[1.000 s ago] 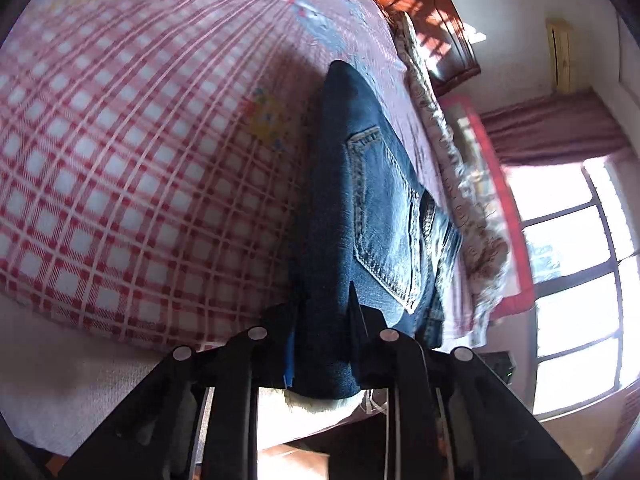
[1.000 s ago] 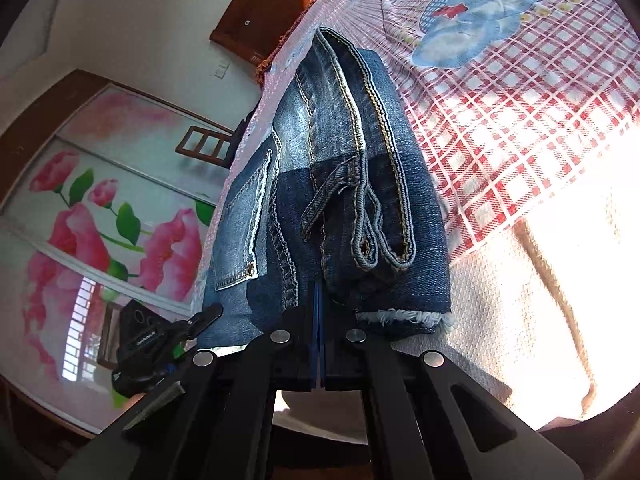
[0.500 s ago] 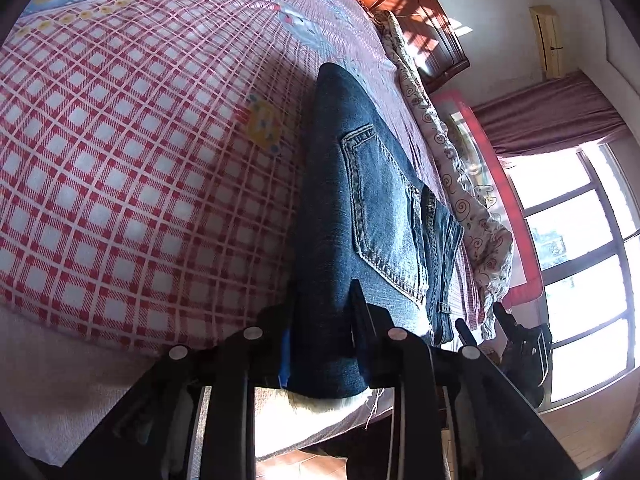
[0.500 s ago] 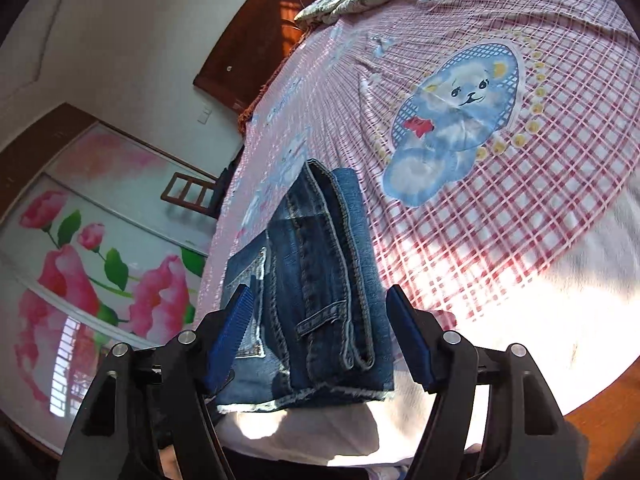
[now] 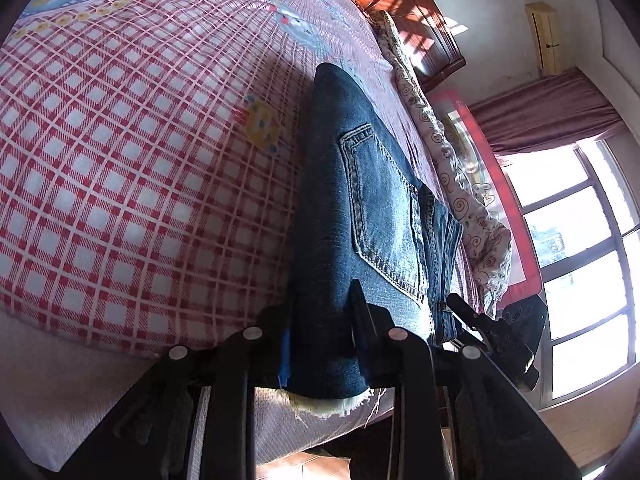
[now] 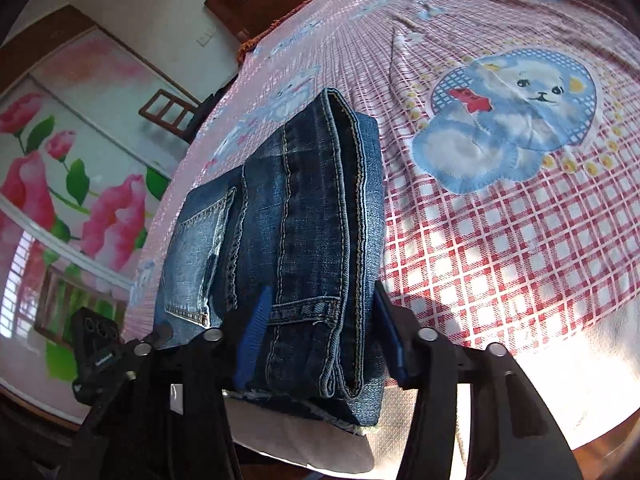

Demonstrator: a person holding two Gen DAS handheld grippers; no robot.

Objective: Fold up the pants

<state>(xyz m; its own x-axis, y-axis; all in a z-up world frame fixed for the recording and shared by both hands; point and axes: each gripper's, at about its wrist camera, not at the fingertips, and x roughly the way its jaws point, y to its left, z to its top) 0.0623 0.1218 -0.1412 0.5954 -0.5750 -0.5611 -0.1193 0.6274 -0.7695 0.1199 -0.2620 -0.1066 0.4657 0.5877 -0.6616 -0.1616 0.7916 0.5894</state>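
Folded blue jeans point(image 5: 360, 200) lie on the bed near its front edge, back pocket up; they also show in the right wrist view point(image 6: 304, 216). My left gripper point(image 5: 320, 332) is shut on the thick near end of the jeans, a finger on each side of the stack. My right gripper point(image 6: 320, 328) has its jaws spread around the waistband end of the jeans, blue pads on either side, with the denim between them. The right gripper's body point(image 5: 500, 332) shows in the left wrist view, and the left gripper's body point(image 6: 100, 344) in the right wrist view.
The bed has a red and white checked sheet point(image 5: 120, 180) with a blue bear print point(image 6: 508, 120). A patterned quilt point(image 5: 460, 168) lies along the far side by a wooden headboard point(image 5: 404, 20). A window point(image 5: 580, 260) and a floral wardrobe point(image 6: 60, 200) flank the bed.
My right gripper has let go of the jeans, opened wide and drawn back, then closed in again around the waistband end. My left gripper keeps its hold.
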